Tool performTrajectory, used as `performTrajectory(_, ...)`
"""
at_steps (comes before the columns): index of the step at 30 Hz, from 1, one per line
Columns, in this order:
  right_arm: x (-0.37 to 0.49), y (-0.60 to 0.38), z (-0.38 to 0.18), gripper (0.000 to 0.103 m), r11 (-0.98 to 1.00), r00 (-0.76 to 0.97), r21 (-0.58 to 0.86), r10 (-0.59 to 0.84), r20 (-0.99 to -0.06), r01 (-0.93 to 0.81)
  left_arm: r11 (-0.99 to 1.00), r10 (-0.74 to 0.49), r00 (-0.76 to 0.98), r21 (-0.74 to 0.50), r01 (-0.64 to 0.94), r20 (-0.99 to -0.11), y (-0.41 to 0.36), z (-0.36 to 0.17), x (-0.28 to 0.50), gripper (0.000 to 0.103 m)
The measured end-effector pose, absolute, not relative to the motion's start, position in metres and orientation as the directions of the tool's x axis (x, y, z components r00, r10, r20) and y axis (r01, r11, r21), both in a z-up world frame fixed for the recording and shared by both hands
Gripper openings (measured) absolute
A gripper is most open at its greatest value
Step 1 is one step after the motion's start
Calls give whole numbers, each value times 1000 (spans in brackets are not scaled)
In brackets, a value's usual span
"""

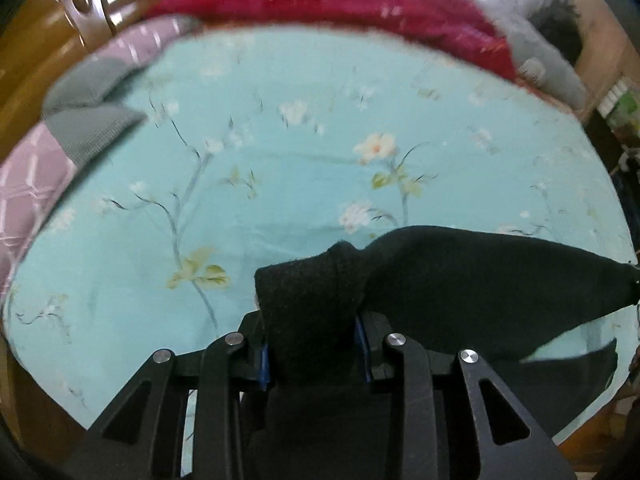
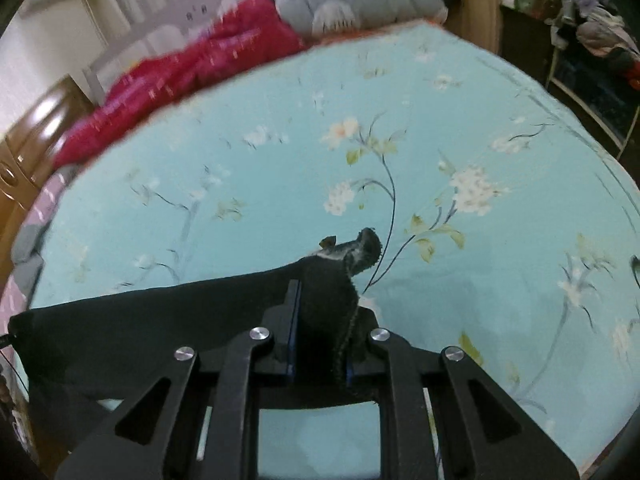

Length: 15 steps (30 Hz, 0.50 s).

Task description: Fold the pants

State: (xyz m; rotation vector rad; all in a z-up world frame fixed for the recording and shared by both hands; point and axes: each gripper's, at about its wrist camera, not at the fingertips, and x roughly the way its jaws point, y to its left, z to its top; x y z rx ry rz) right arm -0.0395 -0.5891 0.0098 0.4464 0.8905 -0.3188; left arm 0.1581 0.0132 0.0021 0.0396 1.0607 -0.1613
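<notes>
Early in the fold, by the look of it. Black pants point(image 1: 460, 280) lifted clear of the bed, stretched taut between the two tools, no crease laid yet. Left gripper point(image 1: 314, 344) clamped on a bunched corner of the dark fabric, cloth filling the gap between the blue-edged pads. Right gripper point(image 2: 320, 340) likewise clamped on the opposite corner, a frayed, pale-stitched edge poking out past the tips toward 12 o'clock. From the left wrist view, cloth running off toward 3 o'clock; from the right wrist view, running off toward 9 o'clock, so one span held at both ends. Still to come, judging from this: laying the garment flat, bringing the legs together, folding over, smoothing.

Below, a light blue bedsheet point(image 1: 280, 160) printed with white blossoms and thin grey stems, fairly smooth, nothing else lying on its middle. At 12 o'clock along the far edge, a red blanket point(image 1: 340, 0), and at 1 o'clock a grey quilted bundle point(image 2: 360, 0). At 9 o'clock, a mauve diamond-patterned cover point(image 1: 24, 188) with a grey knit piece point(image 1: 88, 128) on top. Glossy brown wooden furniture point(image 1: 48, 32) at 10 o'clock. At 2 o'clock in the right wrist view, a dark rack heaped with clothes point(image 2: 596, 12).
</notes>
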Motion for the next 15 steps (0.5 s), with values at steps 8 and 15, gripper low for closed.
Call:
performTrajectory(8,-141,-576,-1,18,785,662,366,-74,-746,500,984,-162,443,-108,144,-882,47,-25,67,31)
performTrajectory(15,-213,-563,-44,25,655,590,416,-58,-805,632,977,-210,278,-194,84,-937,69,-80,34,36)
